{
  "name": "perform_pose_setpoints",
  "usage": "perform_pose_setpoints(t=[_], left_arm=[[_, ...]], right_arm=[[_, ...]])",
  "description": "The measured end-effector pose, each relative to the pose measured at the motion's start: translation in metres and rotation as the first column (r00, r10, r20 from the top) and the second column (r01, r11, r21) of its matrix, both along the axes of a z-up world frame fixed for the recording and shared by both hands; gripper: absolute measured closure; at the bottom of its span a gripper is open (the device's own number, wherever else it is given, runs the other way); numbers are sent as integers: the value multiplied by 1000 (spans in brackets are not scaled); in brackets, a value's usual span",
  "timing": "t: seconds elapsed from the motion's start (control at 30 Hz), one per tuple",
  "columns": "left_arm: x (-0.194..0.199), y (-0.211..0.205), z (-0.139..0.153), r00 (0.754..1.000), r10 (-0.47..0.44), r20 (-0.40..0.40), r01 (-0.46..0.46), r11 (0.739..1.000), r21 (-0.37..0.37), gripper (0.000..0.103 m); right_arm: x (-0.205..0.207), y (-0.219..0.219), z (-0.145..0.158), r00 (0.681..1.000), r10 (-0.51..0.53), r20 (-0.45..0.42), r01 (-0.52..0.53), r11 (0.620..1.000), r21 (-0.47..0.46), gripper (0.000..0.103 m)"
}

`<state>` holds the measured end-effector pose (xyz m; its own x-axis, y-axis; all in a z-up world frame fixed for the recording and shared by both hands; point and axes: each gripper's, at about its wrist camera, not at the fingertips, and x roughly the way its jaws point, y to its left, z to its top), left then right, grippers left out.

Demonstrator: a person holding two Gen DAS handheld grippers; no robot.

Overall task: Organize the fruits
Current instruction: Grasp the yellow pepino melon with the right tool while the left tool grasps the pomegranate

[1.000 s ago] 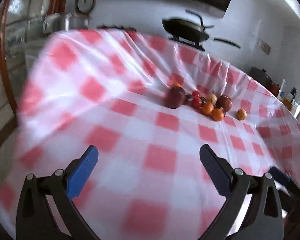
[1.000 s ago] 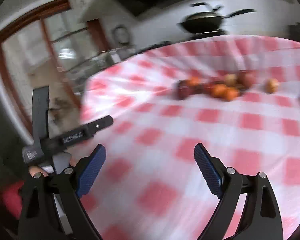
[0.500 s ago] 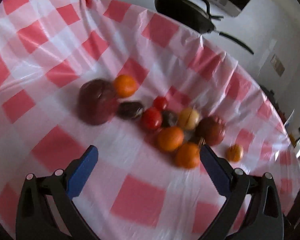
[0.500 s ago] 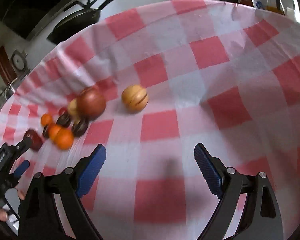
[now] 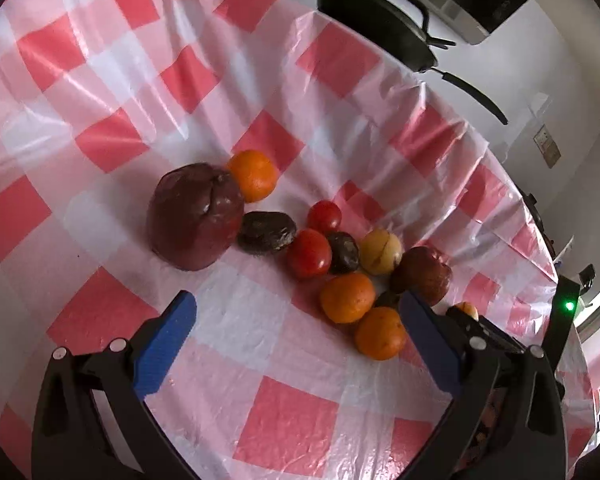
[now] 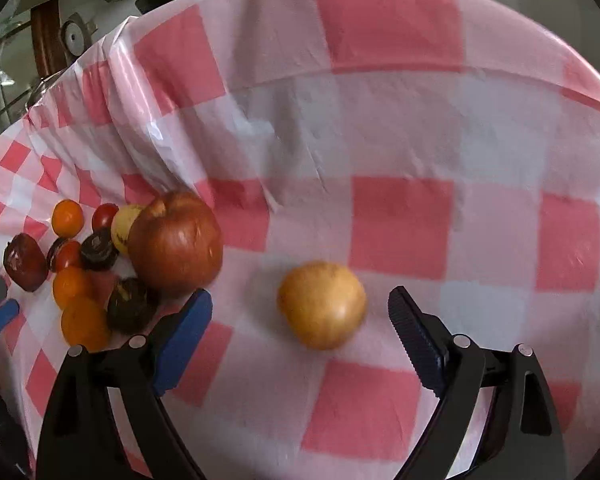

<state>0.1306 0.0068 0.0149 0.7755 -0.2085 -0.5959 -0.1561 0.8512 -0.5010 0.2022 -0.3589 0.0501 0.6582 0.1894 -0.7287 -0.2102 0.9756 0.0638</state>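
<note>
Red-and-white checked plastic cloth (image 5: 112, 148) covers the surface, and the fruit lies on it in a loose heap. In the left wrist view the left tool (image 5: 296, 312) now hangs close over that heap with its jaws wide and nothing between them. A second ago the same fruit was a small far-off cluster, and half a second ago it was nearer but blurred. The large dark maroon wrinkled fruit (image 5: 194, 216) touches a round orange citrus (image 5: 254, 176) behind it. A dark brown lumpy fruit (image 5: 266, 233), two red tomatoes (image 5: 310, 253), a pale yellow fruit (image 5: 380, 251) and a brown-red apple (image 5: 422, 274) trail off to the right. Two more oranges (image 5: 348, 297) lie nearest the left tool's right finger.

The right tool (image 6: 300, 308) has closed in too. A second ago it looked across the surface from afar. Now its wide, empty jaws stand on either side of a lone yellow-orange round fruit (image 6: 322, 304), which sits well apart from the heap on its left. The fruit is slightly blurred, so this tool seems to be in motion; no contact shows.

Both approaches look nearly done, and the sorting itself has not begun. The lone yellow fruit seems the likely first pick.
</note>
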Motion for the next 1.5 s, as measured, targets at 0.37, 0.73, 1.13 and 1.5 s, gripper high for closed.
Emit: perform_pose_setpoints(t=[0.37, 0.73, 1.13, 1.5], left_arm=[[7, 27, -5, 992, 72, -103, -63, 995, 81, 2], [25, 55, -7, 980, 114, -162, -79, 975, 208, 2], [51, 48, -10, 981, 56, -187, 7, 948, 319, 20], [51, 47, -8, 987, -14, -162, 61, 955, 292, 43]], right_arm=[[0, -14, -13, 998, 2, -57, -1, 1000, 16, 49], [4, 9, -18, 998, -13, -68, 10, 999, -46, 55], [5, 6, -19, 997, -15, -72, 12, 999, -42, 56], [8, 2, -21, 997, -21, -79, 18, 999, -37, 56]])
